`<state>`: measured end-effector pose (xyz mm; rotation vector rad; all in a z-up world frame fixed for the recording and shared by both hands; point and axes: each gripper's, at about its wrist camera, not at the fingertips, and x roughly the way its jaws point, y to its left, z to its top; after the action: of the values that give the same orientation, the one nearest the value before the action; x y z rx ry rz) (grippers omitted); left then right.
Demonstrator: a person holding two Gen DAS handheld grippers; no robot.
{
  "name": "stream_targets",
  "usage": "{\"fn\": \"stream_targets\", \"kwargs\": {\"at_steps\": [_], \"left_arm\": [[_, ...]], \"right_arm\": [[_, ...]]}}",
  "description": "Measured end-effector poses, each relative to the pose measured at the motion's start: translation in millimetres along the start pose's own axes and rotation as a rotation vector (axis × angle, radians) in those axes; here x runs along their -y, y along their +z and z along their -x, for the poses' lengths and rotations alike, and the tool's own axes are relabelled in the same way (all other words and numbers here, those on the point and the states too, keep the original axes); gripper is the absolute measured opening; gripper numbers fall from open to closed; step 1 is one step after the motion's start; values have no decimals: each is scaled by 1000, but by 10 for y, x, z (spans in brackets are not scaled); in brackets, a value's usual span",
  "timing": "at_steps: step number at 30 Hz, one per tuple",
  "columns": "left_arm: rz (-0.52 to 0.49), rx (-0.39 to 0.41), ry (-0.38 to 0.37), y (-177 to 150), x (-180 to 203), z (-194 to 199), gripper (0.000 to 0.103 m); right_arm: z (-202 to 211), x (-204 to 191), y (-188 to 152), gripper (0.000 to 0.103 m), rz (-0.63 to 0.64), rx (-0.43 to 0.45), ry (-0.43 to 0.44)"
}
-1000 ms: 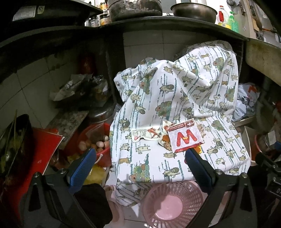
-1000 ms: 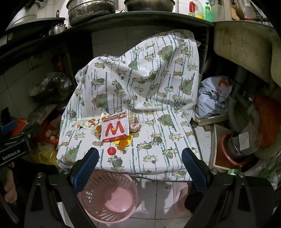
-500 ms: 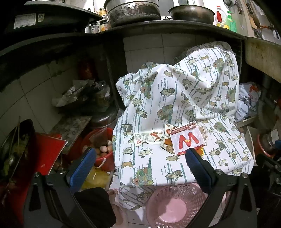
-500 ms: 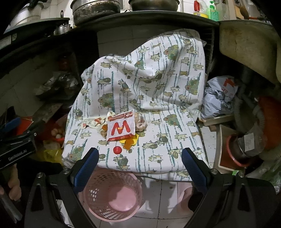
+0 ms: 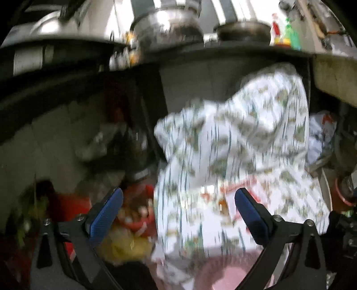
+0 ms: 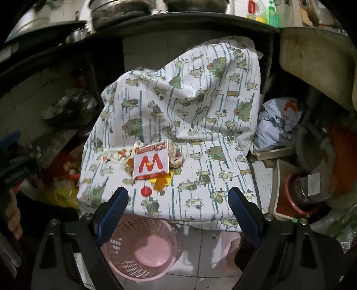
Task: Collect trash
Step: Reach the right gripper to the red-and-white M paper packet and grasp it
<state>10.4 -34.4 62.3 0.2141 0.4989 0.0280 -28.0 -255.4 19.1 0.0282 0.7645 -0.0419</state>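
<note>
1. The setting is a cramped, dim kitchen nook under a dark counter that carries metal pots; below it a white cloth printed with green cartoon animals and stripes is draped over a low surface.
2. Nearest the right wrist camera, the right gripper has its blue-padded fingers spread wide with nothing between them.
3. Directly beneath and between those fingers, a pink perforated plastic basket stands on the tiled floor, against the cloth's front edge.
4. Just beyond the fingertips a small round red cap lies on the cloth, beside an orange and yellow scrap.
5. Behind them lies the white snack wrapper with a red M, flat on the cloth, a little left of the gripper's midline, with a crumpled wrapper touching on its left and crumpled brownish paper on its right.
6. The left gripper is likewise wide open and empty; its view is heavily motion-blurred, and the wrapper shows only as a red-and-white smear just above the right fingertip.
7. Against half a second ago, the left view has swung upward and gone blurred, showing more of the counter, while the right view sits slightly closer to the trash pile.
</note>
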Motion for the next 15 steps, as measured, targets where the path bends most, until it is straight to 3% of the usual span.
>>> {"fn": "stream_targets", "kwargs": {"at_steps": [4, 7, 9, 11, 15], "left_arm": [[29, 27, -45, 460, -93, -79, 103], [116, -34, -144, 675, -212, -303, 103], [129, -88, -165, 724, -234, -544, 103], [97, -138, -145, 668, -177, -784, 103], [85, -244, -119, 280, -138, -1276, 103]], "right_arm": [[51, 169, 331, 92, -99, 75, -1], [-30, 147, 637, 92, 4, 72, 10], [-176, 132, 818, 89, 46, 56, 16], [-368, 97, 897, 78, 65, 5, 51], [-1008, 27, 858, 66, 15, -173, 195]]}}
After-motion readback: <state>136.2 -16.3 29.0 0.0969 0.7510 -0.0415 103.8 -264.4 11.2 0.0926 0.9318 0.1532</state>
